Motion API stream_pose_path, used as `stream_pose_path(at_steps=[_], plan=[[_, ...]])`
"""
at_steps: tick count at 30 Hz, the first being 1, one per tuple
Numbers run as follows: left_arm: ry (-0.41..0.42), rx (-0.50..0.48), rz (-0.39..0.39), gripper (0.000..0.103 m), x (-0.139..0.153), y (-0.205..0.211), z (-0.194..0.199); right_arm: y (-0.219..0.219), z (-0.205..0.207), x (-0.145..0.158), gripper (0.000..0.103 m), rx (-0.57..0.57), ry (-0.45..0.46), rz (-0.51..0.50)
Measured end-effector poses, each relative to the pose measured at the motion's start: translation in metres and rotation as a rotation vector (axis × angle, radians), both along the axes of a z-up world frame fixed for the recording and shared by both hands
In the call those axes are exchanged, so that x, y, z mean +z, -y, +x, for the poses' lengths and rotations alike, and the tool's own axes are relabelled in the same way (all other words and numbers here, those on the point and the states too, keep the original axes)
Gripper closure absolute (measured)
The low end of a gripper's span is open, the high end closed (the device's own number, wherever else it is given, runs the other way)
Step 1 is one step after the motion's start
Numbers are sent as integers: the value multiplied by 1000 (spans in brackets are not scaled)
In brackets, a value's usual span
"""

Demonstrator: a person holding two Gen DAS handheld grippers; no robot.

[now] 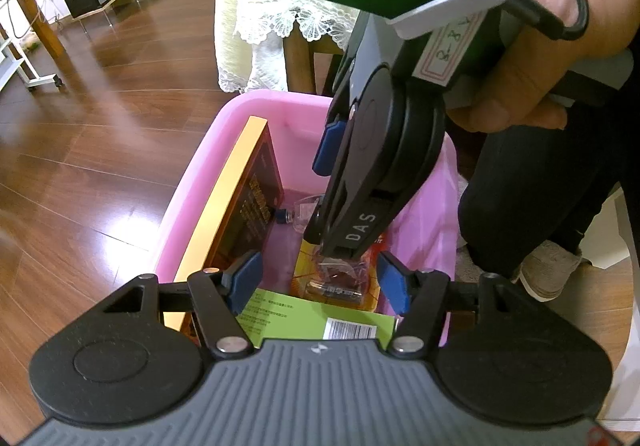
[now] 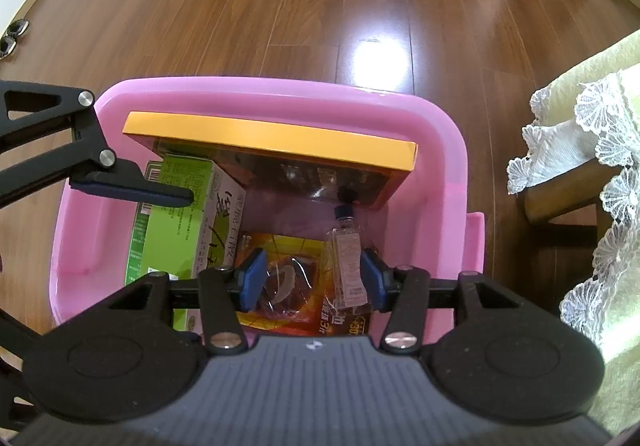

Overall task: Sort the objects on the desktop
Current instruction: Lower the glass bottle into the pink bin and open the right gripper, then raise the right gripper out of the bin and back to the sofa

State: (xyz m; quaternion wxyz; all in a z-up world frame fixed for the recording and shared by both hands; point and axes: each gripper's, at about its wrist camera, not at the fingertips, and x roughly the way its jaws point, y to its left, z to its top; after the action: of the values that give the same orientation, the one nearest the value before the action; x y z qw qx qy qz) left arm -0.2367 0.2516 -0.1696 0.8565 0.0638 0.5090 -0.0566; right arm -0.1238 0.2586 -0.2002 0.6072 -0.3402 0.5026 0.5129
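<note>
One pink bin holding: one orange box, one green box, one clear bottle, one battery pack.

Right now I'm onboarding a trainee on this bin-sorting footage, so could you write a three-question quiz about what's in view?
1. True or false: the orange-edged box stands on edge against a wall of the pink bin.
2. Which item lies between the right gripper's open fingers? A) the small clear bottle B) a stapler C) a mug
3. Fill in: the box with a barcode under the left gripper is coloured ____ (green box).

Key: 1 true; 2 A; 3 green.
</note>
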Motion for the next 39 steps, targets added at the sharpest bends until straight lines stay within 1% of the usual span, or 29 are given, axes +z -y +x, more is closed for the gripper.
stream_pose_path(at_steps=[11, 16, 20, 22, 24, 26, 28, 30, 31, 32, 34, 37, 39], plan=[[-13, -5, 26, 37, 6, 6, 4, 14, 5, 8, 51, -24, -5, 26], [-25, -3, 43, 36, 9, 10, 7, 26, 5, 15, 48, -37, -10, 47], [-32, 6, 54, 30, 14, 14, 7, 36, 5, 25, 44, -53, -11, 81], [-37, 11, 57, 29, 17, 15, 8, 42, 5, 30, 42, -61, -8, 100], [-42, 14, 64, 25, 20, 17, 9, 48, 6, 35, 40, -72, -8, 119], [-47, 14, 68, 24, 22, 20, 10, 54, 6, 41, 38, -82, -6, 139], [-52, 13, 73, 21, 25, 23, 10, 61, 6, 48, 35, -94, -6, 161], [-57, 11, 76, 14, 27, 26, 10, 68, 7, 54, 31, -109, -13, 188], [-60, 10, 78, 13, 28, 28, 10, 72, 8, 57, 30, -117, -17, 202], [-62, 9, 83, 12, 29, 29, 10, 76, 9, 61, 29, -127, -21, 215], [-67, 6, 94, 11, 30, 33, 9, 84, 12, 68, 24, -154, -28, 245], [-70, 1, 114, 5, 31, 39, 7, 96, 21, 78, 18, -216, -45, 297], [-66, -5, 128, 4, 34, 43, 6, 105, 28, 84, 16, -265, -61, 334]])
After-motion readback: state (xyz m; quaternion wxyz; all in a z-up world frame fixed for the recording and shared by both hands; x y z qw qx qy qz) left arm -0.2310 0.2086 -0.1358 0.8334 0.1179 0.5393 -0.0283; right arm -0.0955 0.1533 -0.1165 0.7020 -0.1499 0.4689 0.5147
